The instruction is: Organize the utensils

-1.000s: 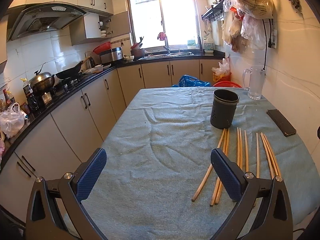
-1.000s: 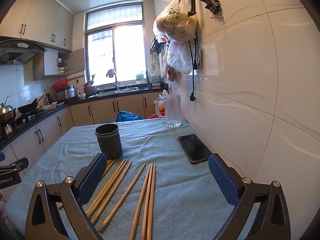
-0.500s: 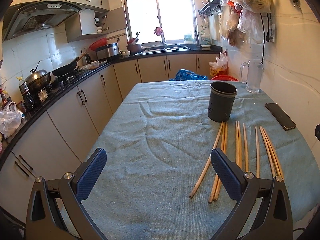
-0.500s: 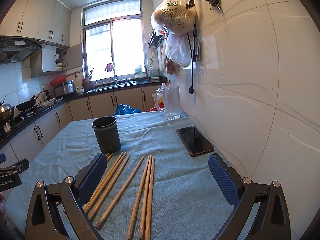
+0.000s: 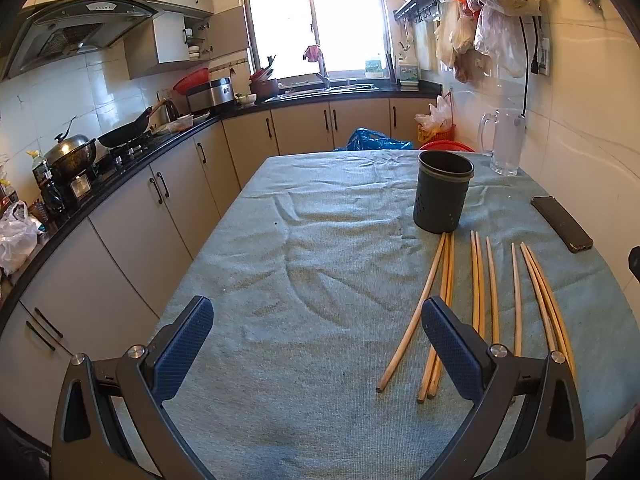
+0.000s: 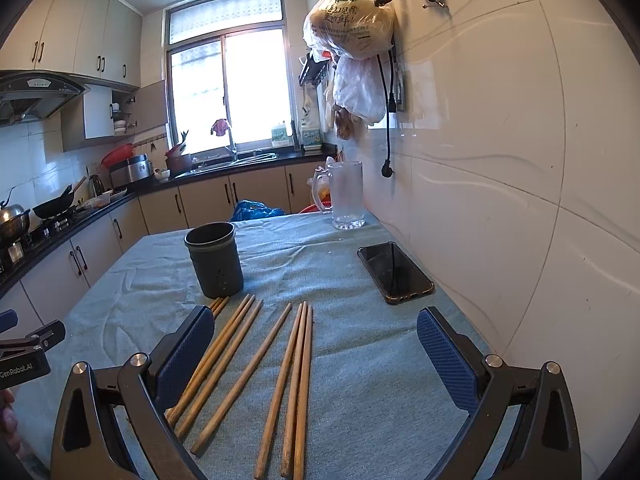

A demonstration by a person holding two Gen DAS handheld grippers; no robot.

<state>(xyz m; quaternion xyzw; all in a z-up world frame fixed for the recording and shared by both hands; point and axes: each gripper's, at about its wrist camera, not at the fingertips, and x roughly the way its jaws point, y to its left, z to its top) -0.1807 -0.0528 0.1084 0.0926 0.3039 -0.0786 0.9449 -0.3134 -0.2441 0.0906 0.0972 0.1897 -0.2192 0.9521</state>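
You have nothing sorted yet: both your left tool (image 5: 316, 344) and right tool (image 6: 312, 346) hang released, every chopstick (image 6: 240, 376) lies on the tabletop (image 5: 320, 280) beside the empty holder (image 6: 214, 258).

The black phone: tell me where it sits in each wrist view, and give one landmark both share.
Left wrist: black phone at the right edge, right of the chopsticks.
Right wrist: black phone right of centre, near the wall.
Shared landmark: the dark utensil holder.
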